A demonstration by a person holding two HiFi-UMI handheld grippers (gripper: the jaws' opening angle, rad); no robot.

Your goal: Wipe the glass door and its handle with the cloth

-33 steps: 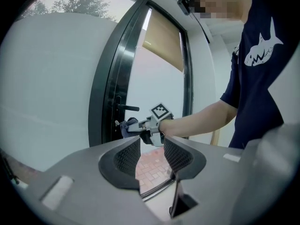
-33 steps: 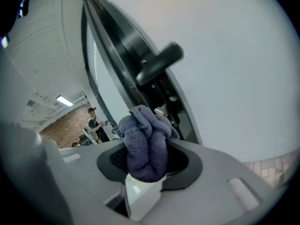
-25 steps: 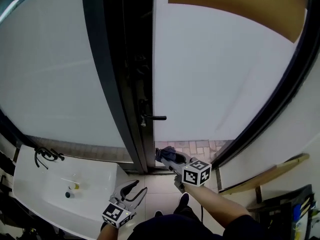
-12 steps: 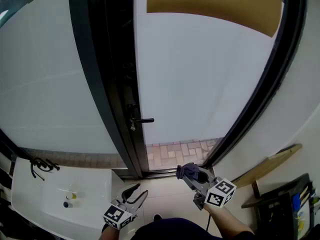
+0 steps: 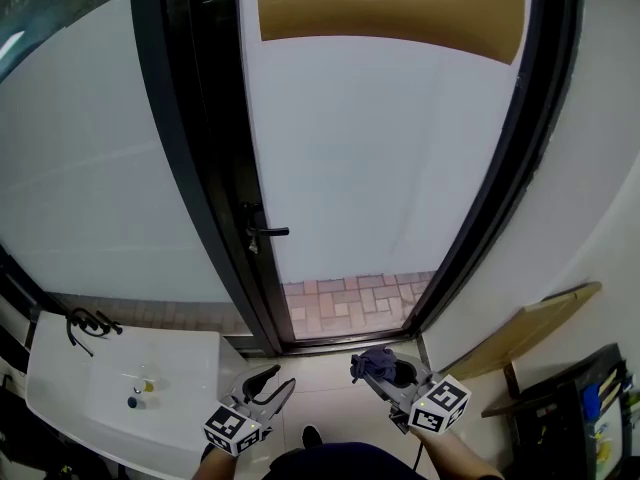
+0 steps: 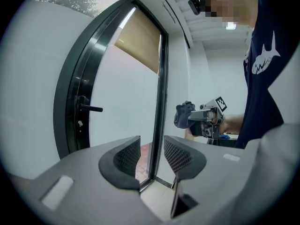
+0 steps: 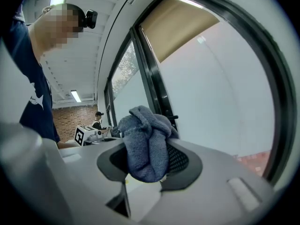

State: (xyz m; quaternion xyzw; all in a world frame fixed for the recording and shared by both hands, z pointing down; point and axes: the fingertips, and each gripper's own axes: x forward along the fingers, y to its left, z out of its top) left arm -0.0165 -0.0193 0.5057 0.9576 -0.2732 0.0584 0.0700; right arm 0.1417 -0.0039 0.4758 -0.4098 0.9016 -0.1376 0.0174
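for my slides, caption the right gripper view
Right gripper clamps a bunched blue-grey cloth facing the glass door and handle.

Head cam is looking steeply down from above, w/ the glass door (image 5: 380,168) just ahead. The left gripper (image 5: 268,380) cam and right gripper (image 5: 378,366) cam are looking from lower down, along own jaws, toward the door. All three are sharing the door handle (image 5: 262,232); gripper cams are also catching each other.

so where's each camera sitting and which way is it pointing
Head view: on the head, steeply down at the glass door; left gripper and right gripper at the bottom.
Left gripper view: on that gripper, facing the handle; open empty jaws, the person's torso.
Right gripper view: on that gripper, facing the door; jaws shut on the cloth.
Shared: each gripper view shows the other gripper.
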